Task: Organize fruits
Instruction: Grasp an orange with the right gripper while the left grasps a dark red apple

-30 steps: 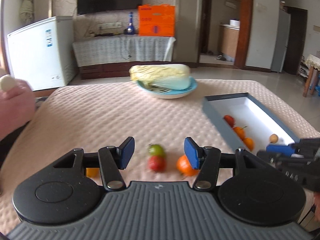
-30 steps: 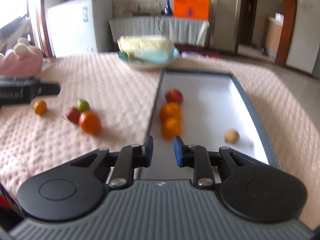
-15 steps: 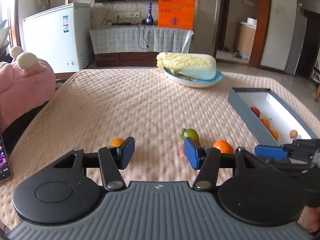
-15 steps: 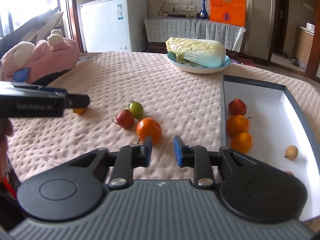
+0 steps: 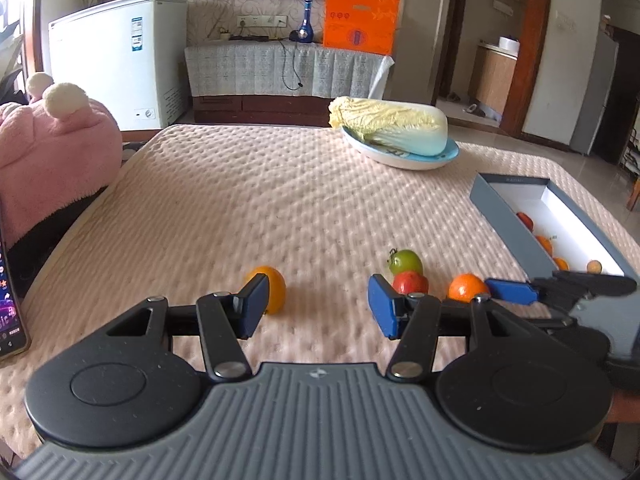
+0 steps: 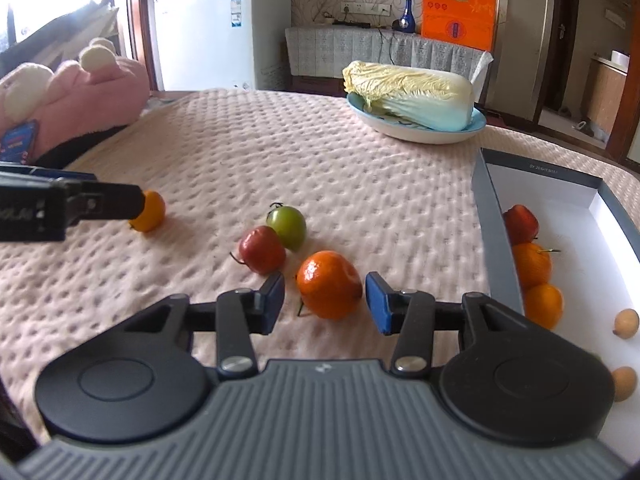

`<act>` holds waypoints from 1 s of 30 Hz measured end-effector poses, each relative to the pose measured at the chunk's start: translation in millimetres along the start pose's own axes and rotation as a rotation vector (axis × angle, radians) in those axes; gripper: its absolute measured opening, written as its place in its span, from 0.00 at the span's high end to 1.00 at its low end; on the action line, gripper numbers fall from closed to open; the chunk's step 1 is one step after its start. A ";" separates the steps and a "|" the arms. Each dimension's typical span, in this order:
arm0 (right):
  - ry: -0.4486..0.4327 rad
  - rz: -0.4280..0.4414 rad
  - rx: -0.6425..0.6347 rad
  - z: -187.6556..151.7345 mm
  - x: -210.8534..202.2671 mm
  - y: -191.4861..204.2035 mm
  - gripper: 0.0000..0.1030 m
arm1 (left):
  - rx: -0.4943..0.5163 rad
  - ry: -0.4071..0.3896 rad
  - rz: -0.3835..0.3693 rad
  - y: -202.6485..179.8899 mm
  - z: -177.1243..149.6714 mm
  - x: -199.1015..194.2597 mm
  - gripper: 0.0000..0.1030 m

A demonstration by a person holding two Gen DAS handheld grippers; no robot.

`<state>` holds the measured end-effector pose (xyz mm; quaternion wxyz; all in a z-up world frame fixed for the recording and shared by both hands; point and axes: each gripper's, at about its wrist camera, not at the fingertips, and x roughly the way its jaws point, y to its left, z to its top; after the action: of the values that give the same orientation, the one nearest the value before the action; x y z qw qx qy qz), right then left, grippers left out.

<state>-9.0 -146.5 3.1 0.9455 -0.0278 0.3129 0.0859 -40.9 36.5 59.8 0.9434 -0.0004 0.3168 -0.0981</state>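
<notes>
My right gripper (image 6: 325, 304) is open with its jaws on either side of a large orange (image 6: 329, 285) on the pink cloth. A red fruit (image 6: 263, 249) and a green tomato (image 6: 287, 227) lie just beyond it. My left gripper (image 5: 316, 306) is open; a small orange (image 5: 273, 289) sits just behind its left finger, and shows in the right wrist view (image 6: 150, 211). The grey box (image 6: 498, 256) at the right holds a red fruit (image 6: 520, 224), two oranges (image 6: 532, 264) and small brown fruits (image 6: 626, 322). The right gripper's finger (image 5: 510, 290) shows by the large orange (image 5: 466, 287).
A napa cabbage (image 6: 412, 92) lies on a blue plate (image 6: 476, 126) at the back of the table. A pink plush toy (image 5: 52, 152) and a phone (image 5: 10, 312) lie at the left edge. A white freezer (image 5: 116, 56) stands behind.
My right gripper has opened and moved left and forward, so its jaws now flank the large orange. My left gripper has moved towards the small orange.
</notes>
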 end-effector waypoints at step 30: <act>0.040 0.055 0.059 -15.4 -52.6 -47.4 0.63 | 0.108 0.093 0.005 -81.5 -4.8 89.4 0.60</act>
<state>-51.0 -202.4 22.1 0.9368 0.0072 0.3345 0.1021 10.9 -59.8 7.7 0.9267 0.0557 0.3543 -0.1124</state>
